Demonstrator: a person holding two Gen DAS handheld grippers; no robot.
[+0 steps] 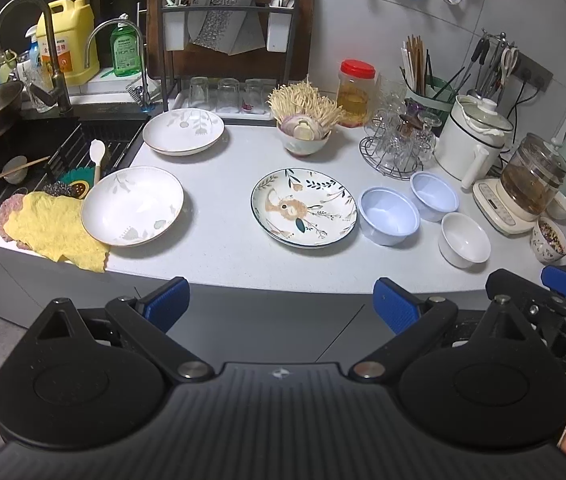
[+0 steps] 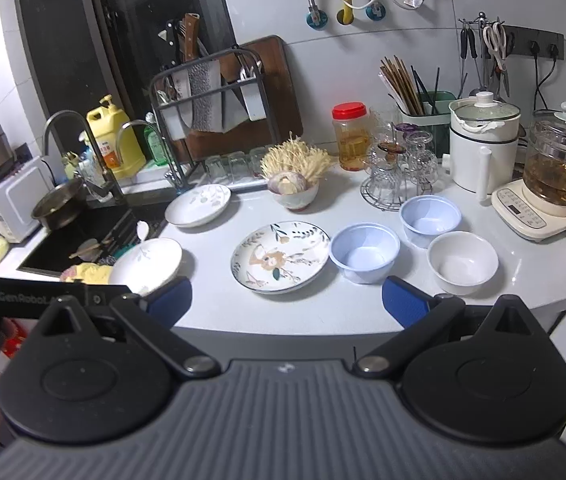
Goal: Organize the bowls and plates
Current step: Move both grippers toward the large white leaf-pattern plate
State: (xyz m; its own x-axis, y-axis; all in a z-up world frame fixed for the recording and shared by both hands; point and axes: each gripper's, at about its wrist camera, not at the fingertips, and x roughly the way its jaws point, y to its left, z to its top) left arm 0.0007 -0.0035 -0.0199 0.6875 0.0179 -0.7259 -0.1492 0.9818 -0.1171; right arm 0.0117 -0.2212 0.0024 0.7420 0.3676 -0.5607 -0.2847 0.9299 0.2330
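Note:
On the white counter [image 1: 223,248] lie two white leaf-print plates, one near the sink [image 1: 133,206] [image 2: 146,265] and one farther back [image 1: 183,131] [image 2: 198,210]. A painted floral plate [image 1: 304,207] [image 2: 280,255] sits in the middle. Right of it stand two pale blue bowls [image 1: 389,216] [image 1: 434,196] [image 2: 364,252] [image 2: 430,220] and a white bowl [image 1: 464,245] [image 2: 462,262]. My left gripper [image 1: 281,304] is open and empty, held before the counter's front edge. My right gripper [image 2: 287,302] is open and empty, also short of the counter edge.
A black sink [image 1: 35,148] with a pot and chopsticks is at the left, a yellow cloth [image 1: 55,228] at its corner. A bowl of onion and mushrooms [image 1: 305,132], a jar [image 1: 355,92], a glass rack [image 1: 399,144], kettles [image 1: 475,140] and a knife rack [image 1: 227,28] line the back.

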